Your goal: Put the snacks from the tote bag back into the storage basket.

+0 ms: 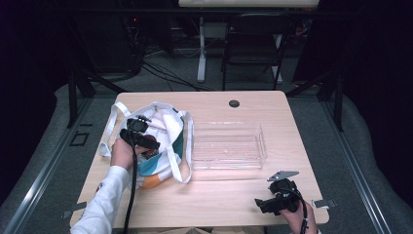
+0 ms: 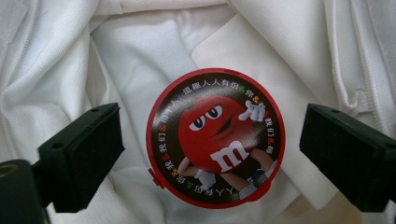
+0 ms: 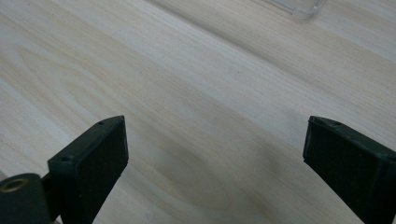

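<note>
Two open, empty tongs: left tongs astride red "m" candy tin, right tongs over table.

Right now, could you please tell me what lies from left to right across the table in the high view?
White tote bag with the left tongs over it → clear plastic tray → right tongs near the table's front right corner.
</note>
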The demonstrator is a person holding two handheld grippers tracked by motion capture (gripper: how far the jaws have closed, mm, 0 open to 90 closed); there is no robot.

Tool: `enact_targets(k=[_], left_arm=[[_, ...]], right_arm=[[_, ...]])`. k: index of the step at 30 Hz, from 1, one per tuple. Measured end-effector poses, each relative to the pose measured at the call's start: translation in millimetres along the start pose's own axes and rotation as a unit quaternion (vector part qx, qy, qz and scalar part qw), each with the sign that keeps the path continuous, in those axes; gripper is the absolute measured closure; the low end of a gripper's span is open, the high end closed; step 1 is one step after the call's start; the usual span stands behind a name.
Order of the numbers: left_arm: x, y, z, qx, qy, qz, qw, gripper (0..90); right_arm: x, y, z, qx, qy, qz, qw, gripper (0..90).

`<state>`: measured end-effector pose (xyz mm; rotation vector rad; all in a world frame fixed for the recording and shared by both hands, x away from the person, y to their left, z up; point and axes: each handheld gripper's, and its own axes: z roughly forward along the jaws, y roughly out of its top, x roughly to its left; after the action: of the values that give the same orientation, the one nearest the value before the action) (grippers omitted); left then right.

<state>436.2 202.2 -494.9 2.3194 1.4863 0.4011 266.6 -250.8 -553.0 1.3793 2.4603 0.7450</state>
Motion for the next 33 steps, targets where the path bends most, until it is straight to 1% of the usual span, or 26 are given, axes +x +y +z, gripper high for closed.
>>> enact_targets(k=[1,5,8,9,11,12,18,19,20,22,24,26,28,31,33], left_arm=[[-0.5,0.0,0.5,0.001,0.002,0.001,1.0,8.2],[-1.1,-0.5,4.7,0.008,0.01,0.004,0.9999,14.3],[-0.9,-1.0,6.5,0.014,0.013,0.005,0.9998,15.5],[-1.3,-1.6,7.1,0.012,0.015,0.006,0.9998,16.4],[-1.7,-1.9,6.8,0.013,0.011,0.007,0.9998,21.6],[-1.9,-2.0,6.7,0.014,0.01,0.007,0.9998,24.2],[-1.8,-2.6,8.3,0.016,0.009,0.007,0.9998,25.3],[-1.3,-3.6,8.8,0.01,0.01,0.006,0.9999,25.4],[-0.4,-4.1,8.6,0.01,0.005,0.004,0.9999,25.4],[0.1,-4.5,8.6,0.01,0.004,0.003,0.9999,25.5],[0.7,-4.8,7.7,0.012,0.003,0.007,0.9999,25.5],[-0.4,-5.0,7.7,0.011,0.004,0.009,0.9999,25.6],[-0.6,-5.1,7.5,0.012,0.005,0.01,0.9999,25.7],[-0.3,-5.5,6.7,0.011,0.004,0.009,0.9999,25.8],[0.5,-6.1,6.4,0.007,0.003,0.007,0.9999,25.8]], right_arm=[[0.0,0.0,0.0,0.0,0.0,0.0,1.0,6.3],[0.2,0.5,0.6,0.002,-0.004,-0.001,1.0,6.3],[0.2,0.4,0.2,0.002,-0.004,-0.001,1.0,6.3],[0.4,0.3,0.0,0.001,-0.003,-0.001,1.0,6.2],[0.9,-0.2,0.3,-0.002,-0.003,0.001,1.0,6.3],[0.4,0.4,-0.7,0.005,-0.005,-0.006,1.0,6.3],[0.5,0.4,-0.3,0.004,-0.004,-0.005,1.0,6.4],[0.6,0.5,-0.1,0.004,-0.002,-0.006,1.0,6.4],[0.7,0.5,0.0,0.005,-0.001,-0.006,1.0,6.4],[2.0,0.2,0.4,0.003,-0.002,-0.007,1.0,6.4],[2.5,0.3,0.3,0.003,0.002,-0.009,1.0,6.5],[2.6,0.3,0.3,0.003,0.001,-0.011,0.9999,6.5],[2.3,0.3,0.7,0.004,0.005,-0.009,0.9999,6.5],[2.5,0.4,0.3,0.005,0.002,-0.013,0.9999,6.5],[3.1,0.1,0.1,0.001,0.001,-0.009,1.0,6.5]])
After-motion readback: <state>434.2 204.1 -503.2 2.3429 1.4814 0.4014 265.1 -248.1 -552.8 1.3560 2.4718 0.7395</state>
